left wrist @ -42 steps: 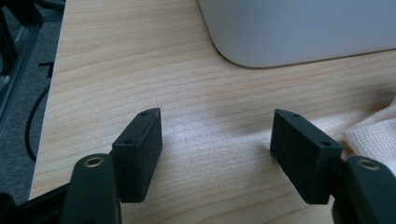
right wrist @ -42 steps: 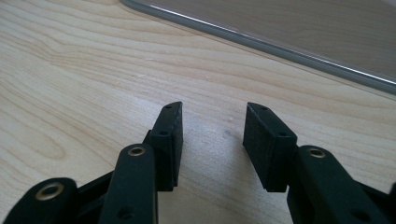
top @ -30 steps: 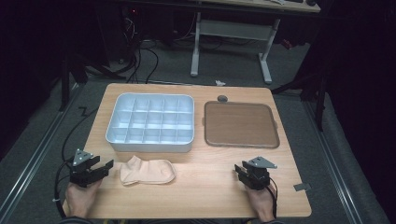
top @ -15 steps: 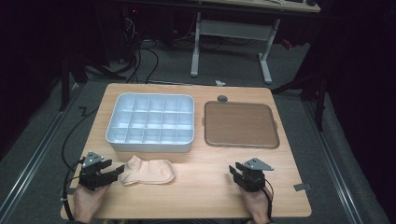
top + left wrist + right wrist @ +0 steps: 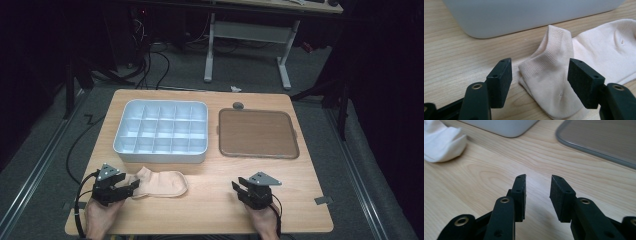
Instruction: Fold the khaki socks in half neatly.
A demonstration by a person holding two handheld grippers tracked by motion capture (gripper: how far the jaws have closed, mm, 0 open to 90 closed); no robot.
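A pale beige sock [image 5: 161,183] lies flat near the table's front left, just in front of the grey compartment box. My left gripper [image 5: 129,188] lies at the sock's left end and points right. In the left gripper view its jaws [image 5: 540,72] stand open on either side of the sock's ribbed cuff [image 5: 554,65], and the pads do not press on it. My right gripper [image 5: 239,188] rests at the front right, pointing left toward the sock [image 5: 441,143]. Its jaws [image 5: 537,185] are open; they have just closed a little, with nothing between them.
A grey box [image 5: 160,132] of several empty compartments stands at the back left; its wall [image 5: 524,15] is close behind the sock. A flat brown tray [image 5: 257,134] lies at the back right. A small dark round knob [image 5: 238,105] sits behind it. Bare wood [image 5: 210,200] separates the grippers.
My left gripper has slid right until the sock's cuff lies between its jaws. My right gripper has moved left, toward the sock. The sock has stayed in place.
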